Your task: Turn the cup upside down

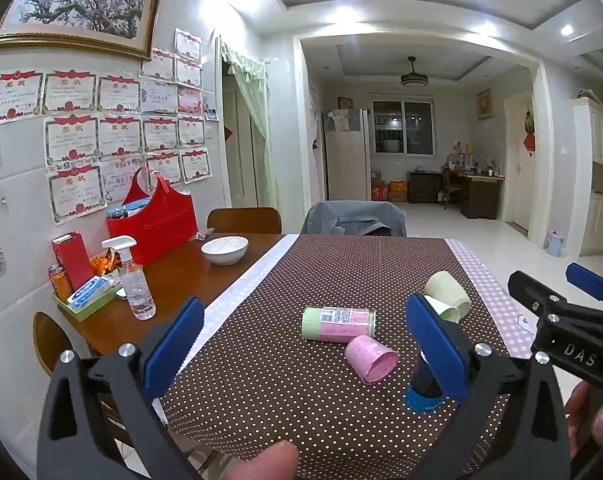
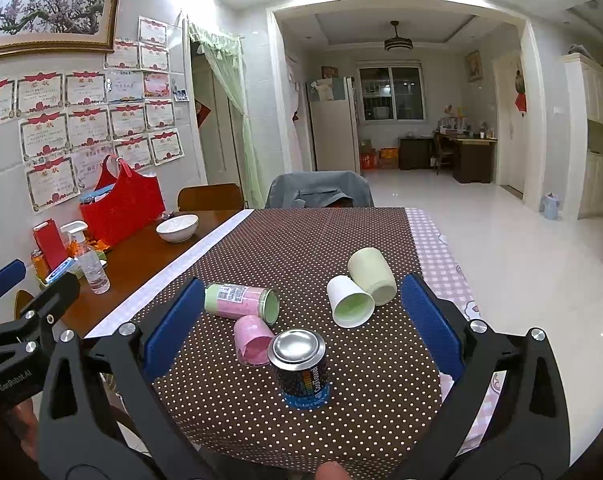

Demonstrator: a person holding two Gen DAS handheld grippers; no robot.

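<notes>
Several cups lie on their sides on the brown polka-dot cloth (image 2: 301, 240): a pink-and-green cup (image 2: 241, 300) (image 1: 337, 323), a small pink cup (image 2: 253, 341) (image 1: 371, 359), a white cup with green inside (image 2: 349, 301) (image 1: 445, 309) and a pale green cup (image 2: 372, 276) (image 1: 447, 288). A dark blue printed cup (image 2: 303, 368) stands upside down with its metal base up; in the left wrist view it (image 1: 423, 388) is partly hidden by a finger. My left gripper (image 1: 301, 356) is open above the near cloth. My right gripper (image 2: 301, 328) is open, its jaws wide on either side of the blue cup.
On the bare wood to the left are a white bowl (image 2: 177, 227), a spray bottle (image 2: 87, 260), a red bag (image 2: 123, 208) and a tray of small items (image 1: 87, 296). Chairs (image 2: 319, 190) stand at the table's far end. The cloth's right edge (image 2: 441, 260) drops to the floor.
</notes>
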